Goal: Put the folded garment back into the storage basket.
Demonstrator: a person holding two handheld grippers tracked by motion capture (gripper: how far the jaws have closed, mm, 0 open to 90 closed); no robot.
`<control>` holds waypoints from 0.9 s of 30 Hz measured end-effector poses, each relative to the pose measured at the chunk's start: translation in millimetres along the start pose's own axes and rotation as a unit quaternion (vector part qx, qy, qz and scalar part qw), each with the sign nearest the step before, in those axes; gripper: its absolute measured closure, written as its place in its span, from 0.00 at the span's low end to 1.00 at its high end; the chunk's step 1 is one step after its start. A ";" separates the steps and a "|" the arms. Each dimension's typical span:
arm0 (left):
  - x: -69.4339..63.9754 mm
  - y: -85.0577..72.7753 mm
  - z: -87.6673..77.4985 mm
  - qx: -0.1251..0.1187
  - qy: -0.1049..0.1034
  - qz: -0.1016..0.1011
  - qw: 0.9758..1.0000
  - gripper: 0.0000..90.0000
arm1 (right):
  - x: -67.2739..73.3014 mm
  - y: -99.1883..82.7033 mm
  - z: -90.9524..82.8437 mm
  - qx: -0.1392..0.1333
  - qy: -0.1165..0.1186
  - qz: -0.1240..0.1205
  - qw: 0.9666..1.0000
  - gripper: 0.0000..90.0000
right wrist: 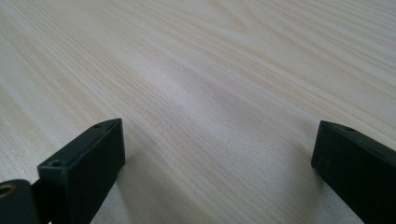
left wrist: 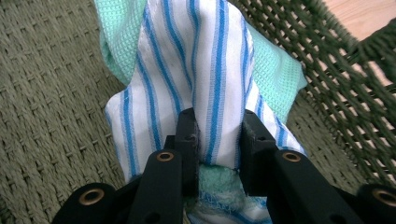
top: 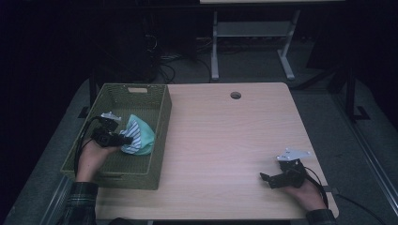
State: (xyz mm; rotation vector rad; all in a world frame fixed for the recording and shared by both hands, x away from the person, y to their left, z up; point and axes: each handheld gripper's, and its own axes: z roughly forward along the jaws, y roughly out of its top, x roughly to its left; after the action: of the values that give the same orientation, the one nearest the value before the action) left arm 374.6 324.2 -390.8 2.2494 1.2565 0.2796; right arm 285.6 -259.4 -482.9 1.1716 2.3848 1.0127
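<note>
Gripping a bundle of cloth, the left gripper sits inside the green woven basket at the left side of the table. In the left gripper view you can see it pretty clearly: the two black jaws are pinched onto a fold of the white cloth with blue stripes, and a mint green waffle-weave cloth is bunched up behind and underneath it, some of it poking out below the jaws too. Can't really tell if that's two separate cloths or one two-sided towel, the bundle's too scrunched. It hangs low over the basket floor, toward the right wall of the basket, which runs up close on that side.

The right gripper is over on the near right part of the table, well apart from the basket, resting in the person's hand. Its jaws are spread wide with nothing between them, just bare light wood grain in the right gripper view.
</note>
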 end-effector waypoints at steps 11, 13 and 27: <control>3.5 -3.6 10.9 0.021 0.010 -0.011 1.000 0.73 | 0.0 0.0 0.1 0.000 0.000 0.000 1.000 0.03; 5.1 -4.1 11.6 0.025 0.013 -0.009 1.000 0.70 | 0.1 0.0 0.1 0.000 -0.001 0.000 1.000 0.03; 6.5 -2.7 12.1 0.031 0.027 -0.006 0.999 0.40 | 0.1 0.0 0.0 0.000 0.000 0.000 1.000 0.03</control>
State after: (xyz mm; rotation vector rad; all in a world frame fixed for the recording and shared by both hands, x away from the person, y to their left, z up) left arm 381.3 326.4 -402.9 2.3001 1.3221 0.3039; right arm 285.6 -259.4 -482.9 1.1721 2.3842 1.0123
